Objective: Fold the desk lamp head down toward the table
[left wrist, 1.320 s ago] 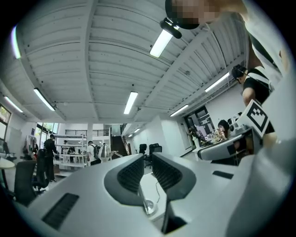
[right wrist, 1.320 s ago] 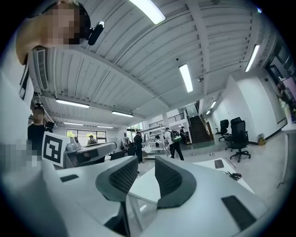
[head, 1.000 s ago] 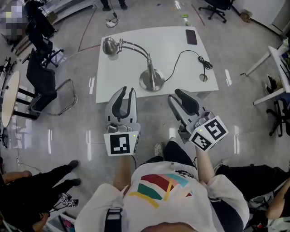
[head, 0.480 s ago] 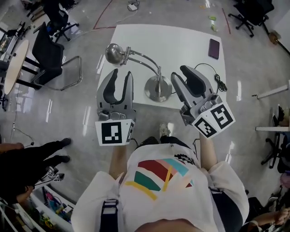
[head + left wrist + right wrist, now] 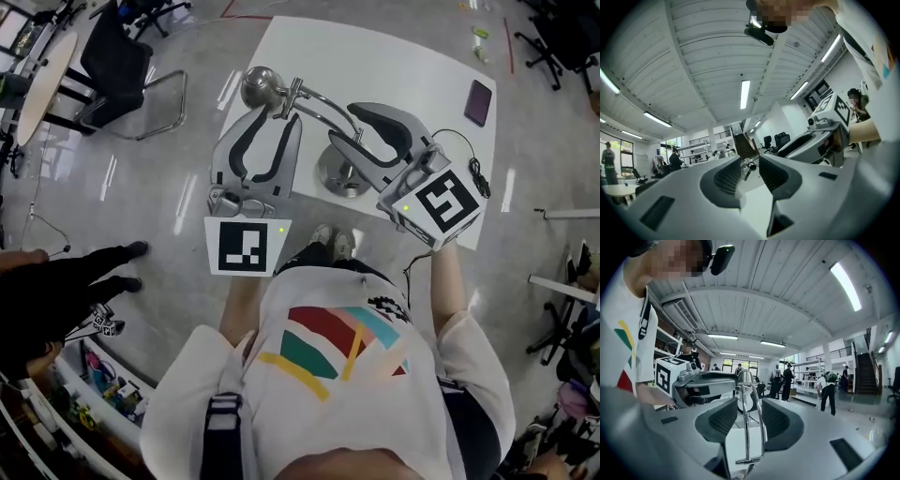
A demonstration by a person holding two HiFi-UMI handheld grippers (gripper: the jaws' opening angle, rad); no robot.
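Overhead, the head view shows a white surface (image 5: pixel 394 66) carrying the desk lamp (image 5: pixel 319 98). Its round lamp base (image 5: pixel 337 184) sits near the edge closest to the person, and its chrome lamp head (image 5: pixel 261 86) is out at the far left, near the surface's left edge. The left tool (image 5: pixel 275 117) is held over that left edge with its jaws spread, the tips just short of the joint behind the lamp head. The right tool (image 5: pixel 342 127) reaches in from the right above the lamp base, jaws also spread, with the curved lamp arm passing between them. A dark phone (image 5: pixel 478 101) lies well apart at the far right of the surface, and a black chair (image 5: pixel 117 61) stands on the floor to the left. Next, the left gripper view looks along two separated jaws with nothing gripped: the lamp's joint shows through the gap beyond them, the lamp head shows just left of it, and the right tool appears on the right. Last, the right gripper view shows its jaws apart on either side of the lamp arm, whose twin chrome rods rise through the gap up to the lamp head. Whether a rod touches the right pad cannot be told. The left tool shows at the left, and people (image 5: pixel 827 390) stand in the room behind.
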